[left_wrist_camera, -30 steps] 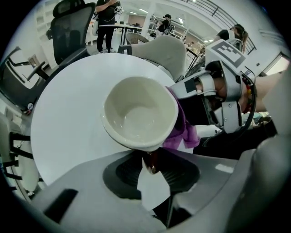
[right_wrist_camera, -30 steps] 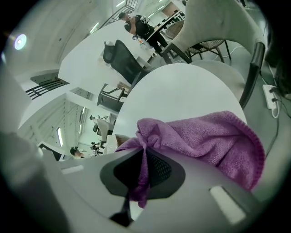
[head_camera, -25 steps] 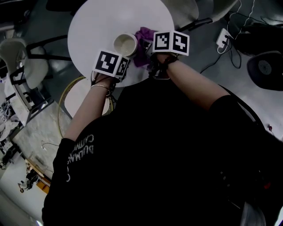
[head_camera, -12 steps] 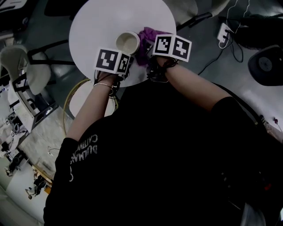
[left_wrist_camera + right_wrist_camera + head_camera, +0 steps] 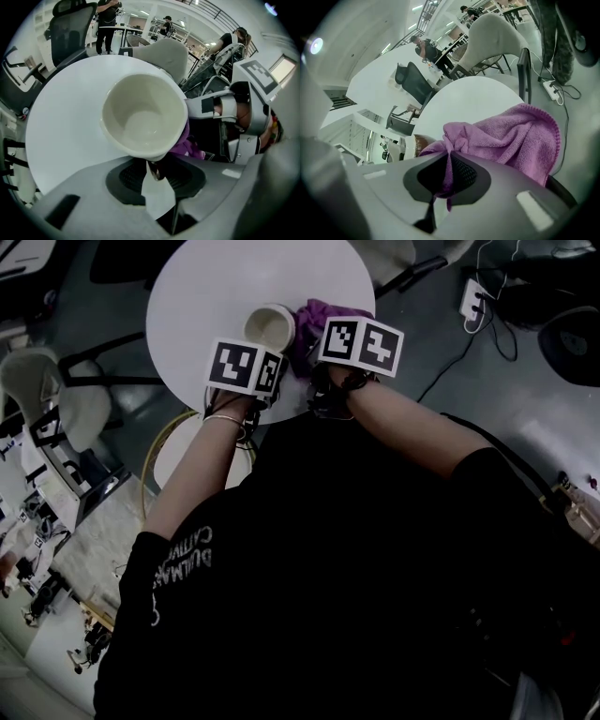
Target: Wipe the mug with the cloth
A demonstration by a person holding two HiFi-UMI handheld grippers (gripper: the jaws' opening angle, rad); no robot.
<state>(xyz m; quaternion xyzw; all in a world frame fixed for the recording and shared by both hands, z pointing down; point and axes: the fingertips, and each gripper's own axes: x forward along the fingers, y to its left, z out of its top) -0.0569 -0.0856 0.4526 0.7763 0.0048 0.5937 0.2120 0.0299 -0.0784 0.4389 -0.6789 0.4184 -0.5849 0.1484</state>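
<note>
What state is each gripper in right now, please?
Left gripper: closed on the mug, gripping it at its near side.
Right gripper: closed on the cloth.

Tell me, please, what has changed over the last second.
The right gripper, clamping the cloth, drew slightly toward the person and turned. The left gripper still holds the mug, its jaws just eased open a touch; mug and table stayed put.

A pale chair (image 5: 37, 376) stands beside the round white table (image 5: 206, 287).
</note>
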